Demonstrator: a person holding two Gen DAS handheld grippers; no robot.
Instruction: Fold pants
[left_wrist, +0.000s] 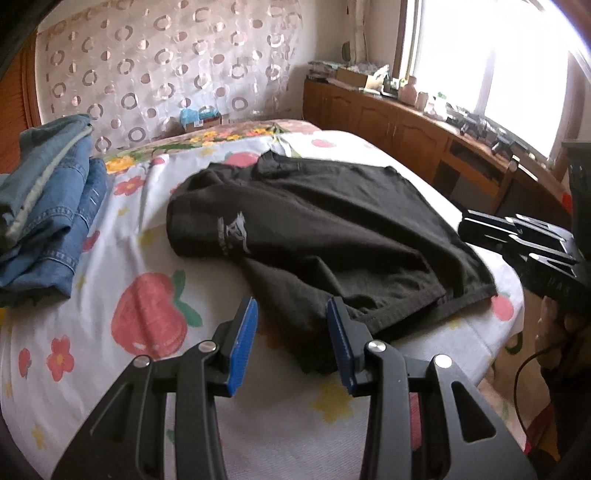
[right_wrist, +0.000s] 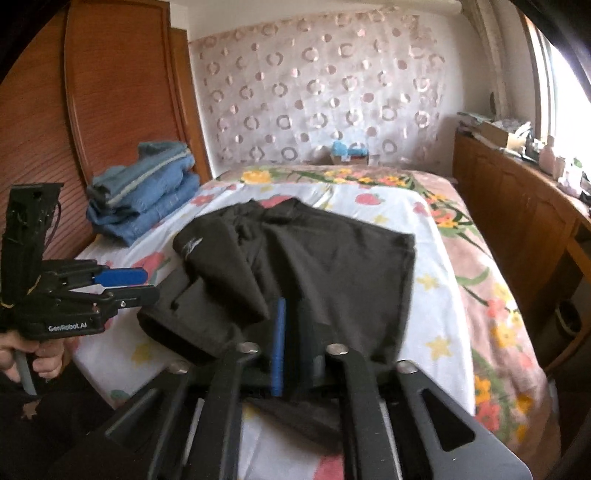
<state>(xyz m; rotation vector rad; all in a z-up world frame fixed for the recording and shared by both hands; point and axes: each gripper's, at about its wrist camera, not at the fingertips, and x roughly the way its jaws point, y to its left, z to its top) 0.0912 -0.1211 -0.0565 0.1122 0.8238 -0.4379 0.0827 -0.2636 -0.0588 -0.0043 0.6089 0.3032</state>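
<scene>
The black pants (left_wrist: 325, 229) lie spread across the flowered bedsheet (left_wrist: 110, 280), already doubled over once by the look of it, with the printed logo facing up and the near hem hanging toward the bed's edge, probably so both claws can reach it from where the person stands. Off to the side a stack of folded jeans (left_wrist: 48, 210) sits well apart, which I take to be finished work kept out of the way. The left gripper (left_wrist: 291, 343) hovers just above the near hem, tilted down toward the bed, its blue pads parted with nothing between them. The right gripper (right_wrist: 293, 347) comes in low over the other side of the hem, angled more shallowly; its jaws stand only a narrow crack apart, with dark cloth right beneath them, and I judge the pads are not pinching it. A hand (right_wrist: 33, 354) wraps the left tool's handle at the bed's edge.
</scene>
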